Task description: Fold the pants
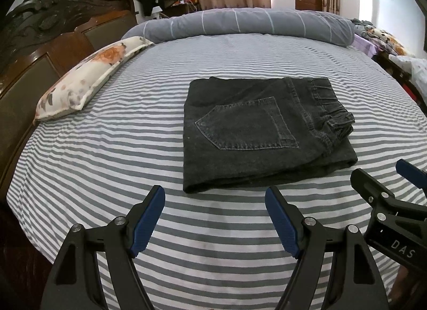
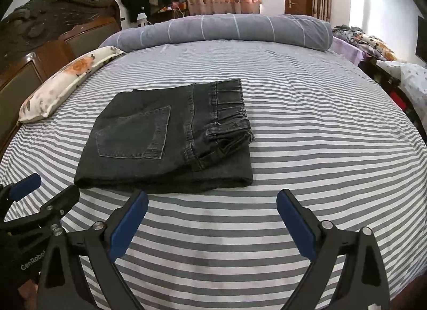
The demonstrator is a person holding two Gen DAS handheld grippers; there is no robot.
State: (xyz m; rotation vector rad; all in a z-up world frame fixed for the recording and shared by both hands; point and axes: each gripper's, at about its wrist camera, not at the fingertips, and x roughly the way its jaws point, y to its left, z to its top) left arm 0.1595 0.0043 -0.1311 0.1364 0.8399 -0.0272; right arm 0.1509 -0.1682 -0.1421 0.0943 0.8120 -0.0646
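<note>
Judging from how things lie, the folding looks finished, so what remains is to pull both hands straight back and leave the stack alone: the left tool [image 1: 214, 216] hangs with its jaws apart and empty over the striped bed [image 1: 106, 150], short of the near edge of the black pants [image 1: 256, 134]. Those pants sit as a squared packet mid-bed, pocket up, waistband toward the right edge. To their right, the right tool [image 2: 212, 219] is likewise spread and empty; keep it from snagging that loose waistband.
</note>
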